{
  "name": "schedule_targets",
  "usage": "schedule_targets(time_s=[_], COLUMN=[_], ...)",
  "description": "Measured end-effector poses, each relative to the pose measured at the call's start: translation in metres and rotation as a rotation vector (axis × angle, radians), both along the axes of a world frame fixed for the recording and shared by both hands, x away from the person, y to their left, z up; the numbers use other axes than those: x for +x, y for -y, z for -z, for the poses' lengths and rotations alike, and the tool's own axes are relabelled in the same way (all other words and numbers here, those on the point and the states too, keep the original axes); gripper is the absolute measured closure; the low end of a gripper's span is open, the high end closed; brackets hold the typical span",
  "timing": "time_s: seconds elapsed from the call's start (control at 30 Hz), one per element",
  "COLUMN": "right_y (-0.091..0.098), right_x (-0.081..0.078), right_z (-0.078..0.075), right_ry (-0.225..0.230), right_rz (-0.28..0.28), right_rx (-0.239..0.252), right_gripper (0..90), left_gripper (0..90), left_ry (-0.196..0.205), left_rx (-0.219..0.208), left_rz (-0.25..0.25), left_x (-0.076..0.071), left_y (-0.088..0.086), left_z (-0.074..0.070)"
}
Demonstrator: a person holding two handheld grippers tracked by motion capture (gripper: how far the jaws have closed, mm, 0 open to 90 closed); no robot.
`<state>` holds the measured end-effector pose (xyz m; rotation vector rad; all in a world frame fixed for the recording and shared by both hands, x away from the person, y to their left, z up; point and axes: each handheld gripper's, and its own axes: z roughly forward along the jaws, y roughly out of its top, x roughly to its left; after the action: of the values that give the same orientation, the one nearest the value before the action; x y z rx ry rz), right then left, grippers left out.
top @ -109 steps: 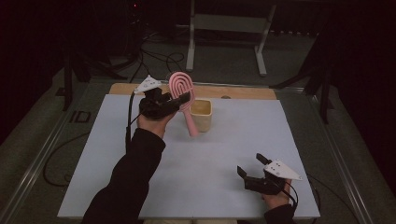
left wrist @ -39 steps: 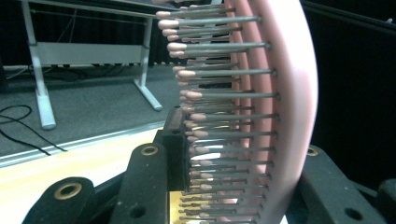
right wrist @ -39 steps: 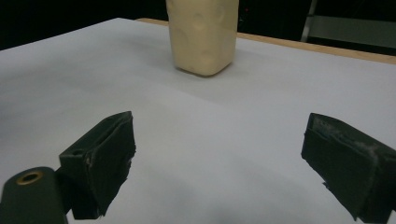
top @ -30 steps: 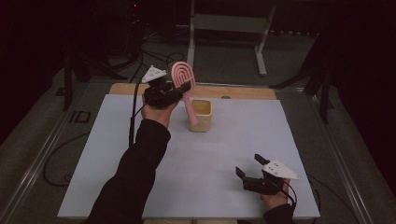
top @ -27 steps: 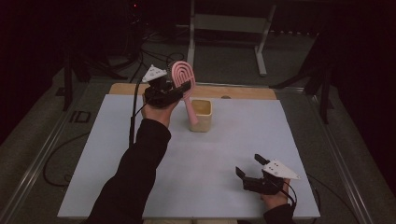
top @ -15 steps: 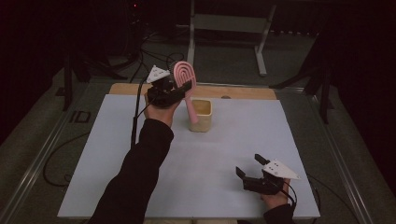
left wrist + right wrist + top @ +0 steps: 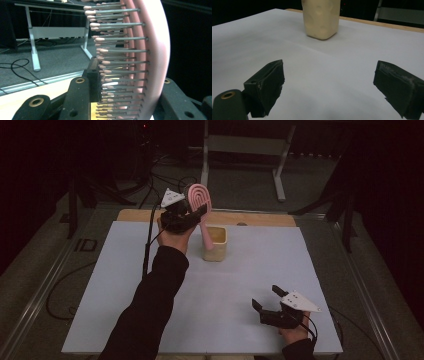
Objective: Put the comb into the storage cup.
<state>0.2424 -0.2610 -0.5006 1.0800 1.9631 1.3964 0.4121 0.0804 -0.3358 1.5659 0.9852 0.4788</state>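
step: my left gripper (image 7: pixel 196 215) clamps the pink hairbrush (image 7: pixel 199 200), handle in the cream cup (image 7: pixel 215 243) at 12 o'clock | my right gripper (image 7: pixel 266 301) gapes empty at 5 | next: judged, lift straight up

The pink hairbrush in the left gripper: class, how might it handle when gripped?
The pink hairbrush probably stays stiff: its handle reaches straight down into the cream cup. The left gripper clamps its bristled head, so thin pins may flex or slip.

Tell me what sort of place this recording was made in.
Probably a lab or studio workspace, not a home: a table with a white sheet on it, loose black cables on the grey floor, a grey metal stand behind it, and dark surroundings.
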Motion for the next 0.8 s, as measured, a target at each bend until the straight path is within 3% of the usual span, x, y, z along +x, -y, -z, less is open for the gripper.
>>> schedule_targets(time_s=[0.17,0.67,0.8], right_y=[0.000,-0.001,-0.001], right_x=[0.000,0.000,0.000], right_z=[0.000,0.000,0.001], right_ry=[0.000,-0.004,-0.003], right_rz=[0.000,-0.002,-0.004], right_rx=[-0.001,-0.003,-0.002], right_gripper=[9.6,9.6,9.6], left_gripper=[64.5,64.5,64.5], left_ry=[0.003,0.006,0.005], left_rx=[-0.016,0.000,-0.028], left_rz=[-0.010,-0.037,-0.040], left_x=[0.002,0.009,0.011], left_y=[0.000,0.006,0.006], left_z=[-0.001,-0.002,-0.003])
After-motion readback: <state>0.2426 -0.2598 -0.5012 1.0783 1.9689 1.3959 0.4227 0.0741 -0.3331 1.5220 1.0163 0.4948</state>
